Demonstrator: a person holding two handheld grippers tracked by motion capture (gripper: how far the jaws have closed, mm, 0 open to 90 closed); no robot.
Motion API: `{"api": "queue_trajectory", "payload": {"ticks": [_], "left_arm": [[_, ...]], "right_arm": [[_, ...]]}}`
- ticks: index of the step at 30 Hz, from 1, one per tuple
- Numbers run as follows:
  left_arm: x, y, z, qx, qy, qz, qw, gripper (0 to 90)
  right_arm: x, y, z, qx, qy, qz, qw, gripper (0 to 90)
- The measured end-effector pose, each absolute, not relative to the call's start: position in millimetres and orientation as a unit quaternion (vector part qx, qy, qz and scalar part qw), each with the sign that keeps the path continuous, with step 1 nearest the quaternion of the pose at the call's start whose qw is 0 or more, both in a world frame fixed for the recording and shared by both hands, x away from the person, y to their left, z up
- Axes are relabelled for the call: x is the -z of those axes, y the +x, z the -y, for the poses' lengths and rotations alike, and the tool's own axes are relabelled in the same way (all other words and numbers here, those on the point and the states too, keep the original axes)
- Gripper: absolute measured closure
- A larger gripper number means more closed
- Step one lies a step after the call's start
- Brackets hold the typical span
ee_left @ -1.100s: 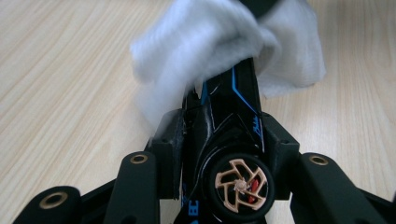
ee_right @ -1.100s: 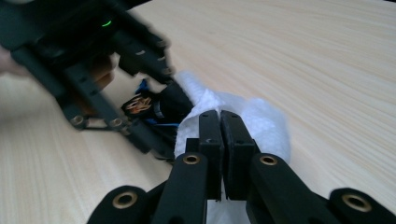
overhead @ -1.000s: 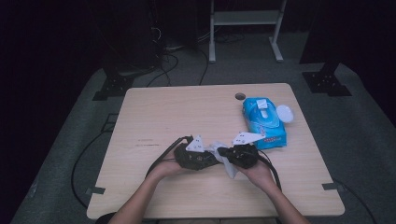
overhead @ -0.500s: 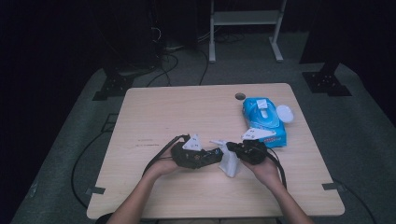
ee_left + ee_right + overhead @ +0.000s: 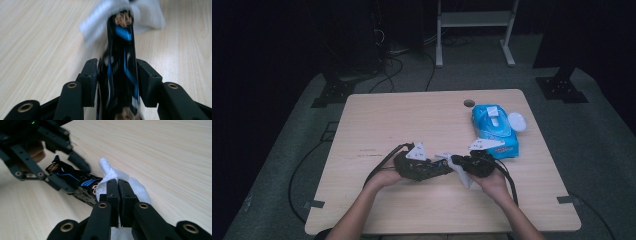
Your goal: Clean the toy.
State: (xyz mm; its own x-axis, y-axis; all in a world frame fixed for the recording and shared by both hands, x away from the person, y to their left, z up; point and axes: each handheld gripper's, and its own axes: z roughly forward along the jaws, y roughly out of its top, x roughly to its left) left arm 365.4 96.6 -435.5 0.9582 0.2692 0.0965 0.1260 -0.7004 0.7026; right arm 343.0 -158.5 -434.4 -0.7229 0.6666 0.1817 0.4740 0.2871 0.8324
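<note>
Left tongs loosening around a blurred black-and-blue object; right tongs pinching a white wipe, partly hidden.

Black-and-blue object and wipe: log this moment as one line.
left gripper: jaws just eased, black-and-blue object between them | right gripper: shut on white wipe | wipe at object's tip | blue wipe pack aside

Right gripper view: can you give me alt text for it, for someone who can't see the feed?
The right hand-held gripper, jaws shut, pinches a white wipe against the end of a black card with blue stripes. The left hand-held gripper grips that card from the upper left, above a light wooden table.
</note>
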Motion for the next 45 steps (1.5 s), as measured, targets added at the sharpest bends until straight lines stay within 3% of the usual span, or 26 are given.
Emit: {"api": "queue_trajectory", "payload": {"ticks": [14,24,29,31,33,42,45], "left_arm": [[438,362,-67,-0.123,0.942,-0.094,0.297,46.3],[438,361,-63,-0.126,0.943,-0.114,0.287,56.6],[444,361,-56,-0.134,0.951,-0.122,0.249,43.0],[443,360,-55,-0.136,0.951,-0.125,0.247,51.6],[442,359,-55,-0.139,0.952,-0.122,0.244,53.6],[432,361,-68,-0.139,0.928,-0.135,0.318,58.6],[422,362,-74,-0.128,0.911,-0.142,0.366,64.5]], "right_arm": [[440,344,156,-0.497,0.363,-0.786,0.066,87.1],[445,349,164,-0.495,0.381,-0.778,0.061,87.2],[450,349,161,-0.49,0.382,-0.782,0.048,87.2],[449,349,160,-0.489,0.379,-0.784,0.051,87.2],[449,349,161,-0.492,0.381,-0.782,0.043,87.2],[445,350,169,-0.508,0.384,-0.769,0.05,87.2],[444,351,171,-0.513,0.387,-0.765,0.049,87.2]]}}
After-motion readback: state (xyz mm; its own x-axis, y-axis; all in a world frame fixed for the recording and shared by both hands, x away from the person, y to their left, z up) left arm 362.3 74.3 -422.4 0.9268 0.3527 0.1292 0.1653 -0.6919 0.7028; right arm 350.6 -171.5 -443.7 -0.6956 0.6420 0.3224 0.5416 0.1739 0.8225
